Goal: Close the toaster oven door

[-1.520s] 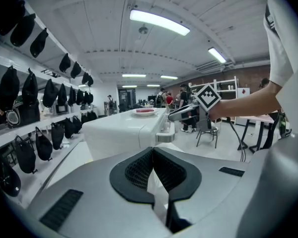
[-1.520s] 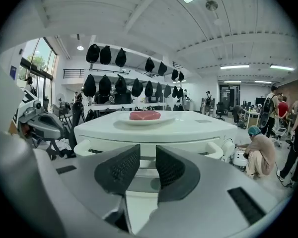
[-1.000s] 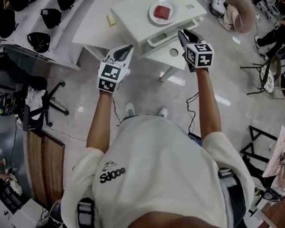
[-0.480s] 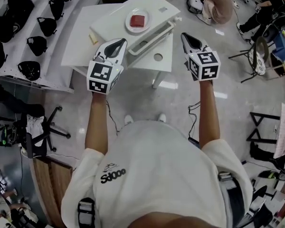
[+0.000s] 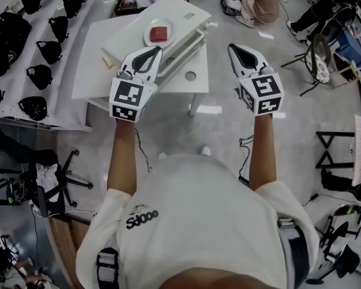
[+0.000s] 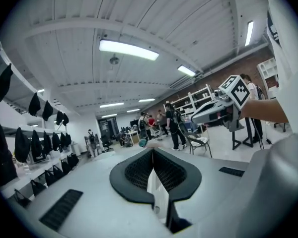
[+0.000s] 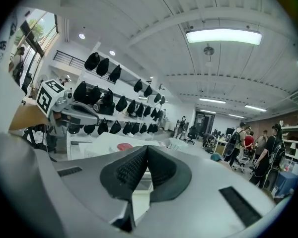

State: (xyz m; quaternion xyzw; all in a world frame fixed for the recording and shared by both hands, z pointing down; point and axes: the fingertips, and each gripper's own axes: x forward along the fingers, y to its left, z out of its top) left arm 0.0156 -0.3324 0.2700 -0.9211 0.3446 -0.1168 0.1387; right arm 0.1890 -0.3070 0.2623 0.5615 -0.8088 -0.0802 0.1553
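Toaster oven (image 5: 186, 14) on tbl (image 5: 90, 71) (w/ plate (image 5: 159, 33) atop)

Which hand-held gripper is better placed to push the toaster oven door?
Probably the left hand-held gripper: its tip is right by the toaster oven, while the right hand-held gripper hangs beyond the table.

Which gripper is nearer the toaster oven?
The left gripper: its tip overlaps the toaster oven in the head view; the right gripper hangs over floor.
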